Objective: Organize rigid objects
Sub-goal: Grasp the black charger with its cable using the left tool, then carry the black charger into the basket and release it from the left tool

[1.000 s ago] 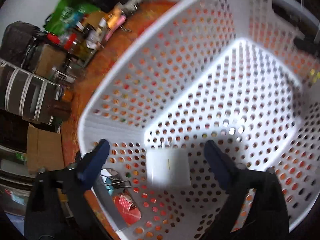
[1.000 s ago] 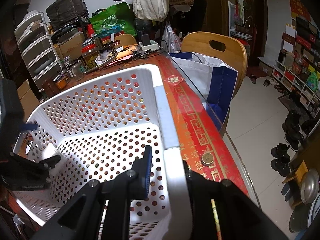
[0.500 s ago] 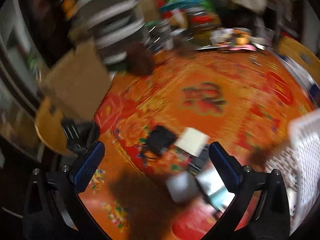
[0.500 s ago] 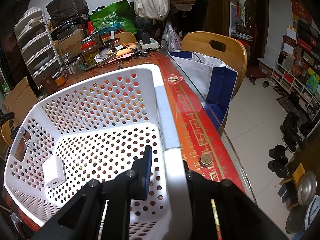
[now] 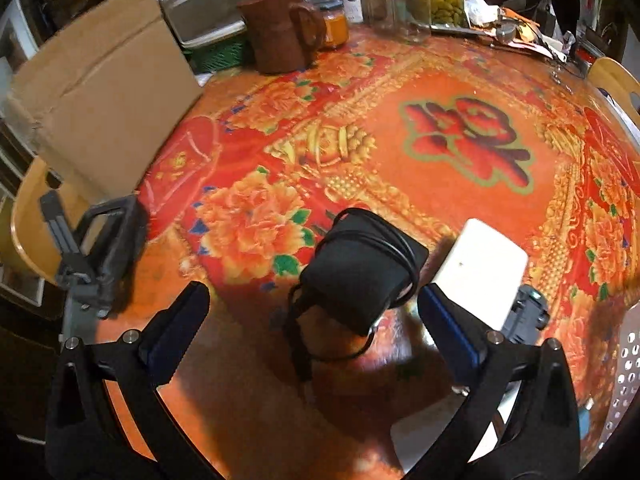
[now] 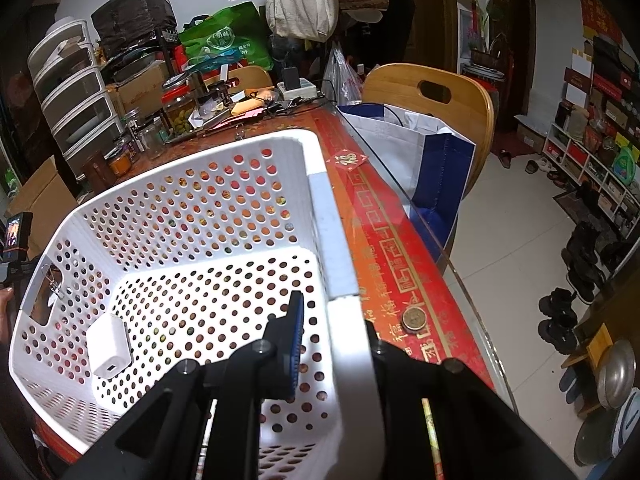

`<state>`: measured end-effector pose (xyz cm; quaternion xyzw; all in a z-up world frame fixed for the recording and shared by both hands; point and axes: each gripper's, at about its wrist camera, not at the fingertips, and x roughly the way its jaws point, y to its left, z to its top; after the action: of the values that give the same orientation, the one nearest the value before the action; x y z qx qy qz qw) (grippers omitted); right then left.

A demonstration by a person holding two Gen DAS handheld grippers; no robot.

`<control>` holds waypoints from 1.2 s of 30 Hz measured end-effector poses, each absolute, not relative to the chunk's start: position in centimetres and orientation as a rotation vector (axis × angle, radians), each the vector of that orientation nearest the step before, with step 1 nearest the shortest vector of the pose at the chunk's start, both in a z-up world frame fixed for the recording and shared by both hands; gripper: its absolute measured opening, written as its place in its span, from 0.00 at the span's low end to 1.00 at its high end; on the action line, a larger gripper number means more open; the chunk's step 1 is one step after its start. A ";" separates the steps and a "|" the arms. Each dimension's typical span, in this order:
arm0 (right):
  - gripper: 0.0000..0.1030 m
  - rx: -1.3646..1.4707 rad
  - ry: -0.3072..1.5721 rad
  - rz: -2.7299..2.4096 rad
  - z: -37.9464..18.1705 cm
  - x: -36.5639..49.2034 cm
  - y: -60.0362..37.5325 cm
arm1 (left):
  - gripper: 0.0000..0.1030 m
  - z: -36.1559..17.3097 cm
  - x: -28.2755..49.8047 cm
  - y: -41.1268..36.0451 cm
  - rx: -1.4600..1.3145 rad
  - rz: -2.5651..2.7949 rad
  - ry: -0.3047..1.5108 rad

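Observation:
My left gripper (image 5: 312, 300) is open and empty above the red patterned table, its fingers either side of a black power adapter (image 5: 362, 270) wrapped in its cord. A white box (image 5: 482, 266) lies just right of the adapter, with a small black and blue device (image 5: 526, 314) beside it. My right gripper (image 6: 332, 332) is shut on the right rim of the white perforated basket (image 6: 328, 240). A white charger (image 6: 109, 346) lies on the basket floor near its left wall. The basket's edge shows at the right in the left wrist view (image 5: 626, 380).
A cardboard box (image 5: 100, 96), a brown jug (image 5: 280, 30) and glass jars (image 5: 420, 4) stand at the table's far side. A black clamp tool (image 5: 100, 256) sits at the left edge. A coin (image 6: 414, 319) lies right of the basket. A wooden chair (image 6: 432, 96) holds a blue-white bag (image 6: 420, 152).
My left gripper has swung out of the basket, leaving the white charger inside, and now hovers over the black adapter on the table. The right gripper has held still on the rim.

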<state>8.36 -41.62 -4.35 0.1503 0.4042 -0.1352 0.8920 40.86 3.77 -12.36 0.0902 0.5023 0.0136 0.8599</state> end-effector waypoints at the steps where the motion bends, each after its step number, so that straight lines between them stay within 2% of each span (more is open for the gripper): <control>1: 0.14 0.309 0.840 -0.284 -4.3 8.4 -41.6 | 1.00 -12.8 41.2 3.8 0.188 0.024 1.058; 7: 0.14 0.284 0.829 -0.301 -4.2 8.3 -41.3 | 1.00 -13.8 42.0 4.6 0.107 -0.006 1.035; 9: 0.14 0.280 0.826 -0.307 -4.2 8.3 -41.3 | 0.97 -13.7 41.9 4.4 0.116 -0.013 1.018; 10: 0.14 0.278 0.824 -0.309 -4.2 8.3 -41.3 | 0.89 -13.6 41.8 4.3 0.115 -0.028 1.010; 11: 0.14 0.275 0.825 -0.312 -4.1 8.4 -41.2 | 0.77 -13.5 41.6 4.1 0.111 -0.048 1.002; 12: 0.14 0.275 0.825 -0.315 -4.1 8.4 -41.2 | 0.71 -13.4 41.5 3.9 0.109 -0.065 0.994; 13: 0.14 0.278 0.826 -0.317 -4.1 8.4 -41.2 | 0.57 -13.3 41.4 3.7 0.114 -0.075 0.986; 14: 0.14 0.278 0.826 -0.318 -4.1 8.5 -41.2 | 0.52 -13.1 41.2 3.4 0.138 -0.066 0.972; 20: 0.14 0.264 0.833 -0.318 -4.1 8.5 -41.0 | 0.47 -11.7 39.6 3.0 0.209 0.053 0.863; 25: 0.14 0.251 0.843 -0.320 -4.1 8.7 -40.8 | 0.47 -8.8 37.4 4.8 0.155 0.180 0.749; 36: 0.15 0.235 0.860 -0.310 -4.0 9.1 -40.6 | 0.47 -5.4 33.2 3.9 0.162 0.222 0.716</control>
<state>9.08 -40.61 -4.02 0.1132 0.4142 -0.1492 0.8907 33.21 3.93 -5.43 0.0789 0.3492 0.1085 0.9274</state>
